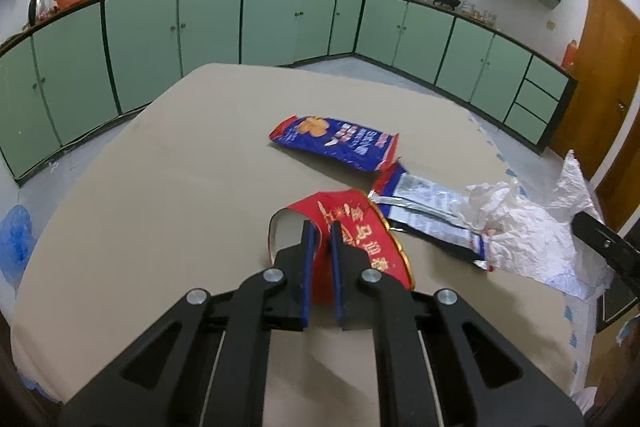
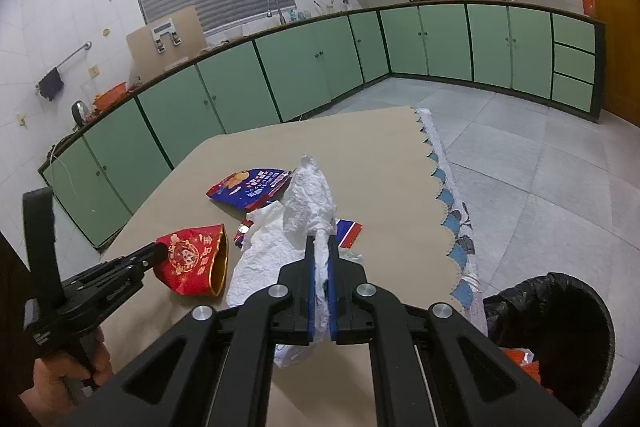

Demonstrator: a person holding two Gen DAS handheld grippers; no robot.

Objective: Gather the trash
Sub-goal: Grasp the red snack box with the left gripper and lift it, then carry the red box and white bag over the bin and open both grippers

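My left gripper (image 1: pixel 323 227) is shut on the rim of a red paper cup with gold print (image 1: pixel 360 227); the cup lies on its side on the tan table, also in the right wrist view (image 2: pixel 188 261). My right gripper (image 2: pixel 320 241) is shut on a crumpled white paper (image 2: pixel 308 195), which trails down onto the table (image 1: pixel 520 227). A blue snack bag (image 1: pixel 340 141) lies farther back, also in the right wrist view (image 2: pixel 250 189). A silver and blue wrapper (image 1: pixel 428 211) lies partly under the white paper.
A bin lined with a black bag (image 2: pixel 560 331) stands on the floor at the table's right edge, with orange trash inside. The tan table (image 1: pixel 160 207) has a scalloped cloth edge (image 2: pixel 444 195). Green kitchen cabinets (image 1: pixel 208 27) run behind.
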